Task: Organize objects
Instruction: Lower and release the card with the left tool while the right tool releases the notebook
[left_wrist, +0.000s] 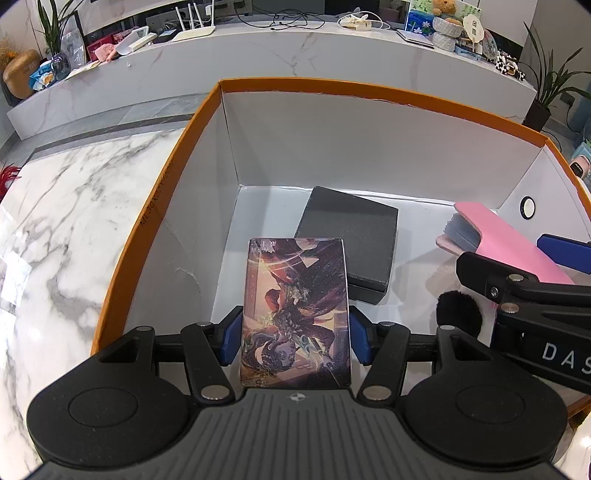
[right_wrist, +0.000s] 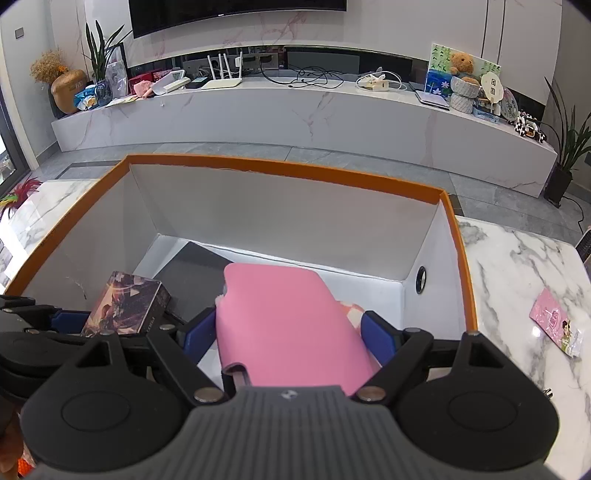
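A big white carton with an orange rim (left_wrist: 369, 92) (right_wrist: 280, 170) stands on the marble table. A flat black box (left_wrist: 351, 236) (right_wrist: 192, 269) lies on its floor. My left gripper (left_wrist: 295, 338) is shut on an illustrated card box (left_wrist: 295, 310) (right_wrist: 125, 306), held above the carton's near left part, with both blue pads (left_wrist: 232, 339) pressing its sides. My right gripper (right_wrist: 290, 334) (left_wrist: 517, 258) is shut on a pink card case (right_wrist: 288, 325) (left_wrist: 509, 243) and holds it over the carton's right half. The case hides part of the carton floor.
The marble table (left_wrist: 55, 240) (right_wrist: 517, 266) surrounds the carton. A pink printed packet (right_wrist: 557, 325) lies on it to the right. A red feathery item (right_wrist: 18, 192) sits at the far left edge. Beyond is a long white counter (right_wrist: 295, 107) with routers, cables and ornaments.
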